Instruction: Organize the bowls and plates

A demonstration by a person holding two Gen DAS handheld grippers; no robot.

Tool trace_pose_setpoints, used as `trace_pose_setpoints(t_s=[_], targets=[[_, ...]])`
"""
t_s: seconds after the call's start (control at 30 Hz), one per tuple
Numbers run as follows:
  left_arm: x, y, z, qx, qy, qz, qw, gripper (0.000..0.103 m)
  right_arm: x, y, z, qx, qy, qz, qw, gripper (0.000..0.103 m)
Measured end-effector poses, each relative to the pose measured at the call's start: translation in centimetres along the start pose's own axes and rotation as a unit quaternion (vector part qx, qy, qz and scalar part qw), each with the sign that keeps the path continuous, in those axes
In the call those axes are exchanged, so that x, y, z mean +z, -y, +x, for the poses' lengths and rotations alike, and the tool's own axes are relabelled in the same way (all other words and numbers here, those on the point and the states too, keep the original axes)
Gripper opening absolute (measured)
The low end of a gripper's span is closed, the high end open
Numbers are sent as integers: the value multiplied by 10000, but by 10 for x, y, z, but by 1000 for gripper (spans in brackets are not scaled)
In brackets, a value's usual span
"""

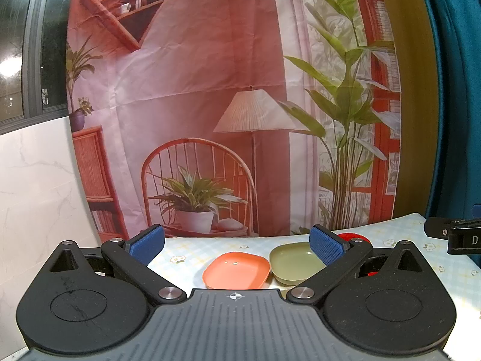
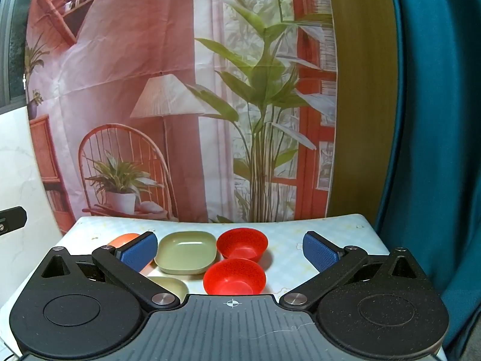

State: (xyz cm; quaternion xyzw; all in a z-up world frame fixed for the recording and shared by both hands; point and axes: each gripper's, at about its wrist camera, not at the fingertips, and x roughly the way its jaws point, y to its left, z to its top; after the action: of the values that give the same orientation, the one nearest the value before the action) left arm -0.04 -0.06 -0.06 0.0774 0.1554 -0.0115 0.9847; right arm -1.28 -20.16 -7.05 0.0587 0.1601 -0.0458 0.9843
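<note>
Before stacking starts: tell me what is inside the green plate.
Nothing shows inside the green plate; its hollow looks bare in the right wrist view. In the left wrist view, a gripper finger covers the plate's right part.

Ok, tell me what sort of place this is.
Probably a staged tabletop in a home or studio: a printed backdrop of a living room hangs behind a small table with a flowered cloth, holding plastic bowls and plates.

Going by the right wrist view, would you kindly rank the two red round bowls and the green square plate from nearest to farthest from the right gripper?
1. Nearer red round bowl, just ahead of the right gripper, centre.
2. Green square plate, ahead left.
3. Farther red round bowl, behind the first.
</note>
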Motion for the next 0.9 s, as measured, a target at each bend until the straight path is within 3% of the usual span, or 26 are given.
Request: trace_pose_setpoints(t_s=[0.9], targets=[[-2,-1,0,0,-4,1,10000,103,0,0,0,-8,7,-16,10000,103]])
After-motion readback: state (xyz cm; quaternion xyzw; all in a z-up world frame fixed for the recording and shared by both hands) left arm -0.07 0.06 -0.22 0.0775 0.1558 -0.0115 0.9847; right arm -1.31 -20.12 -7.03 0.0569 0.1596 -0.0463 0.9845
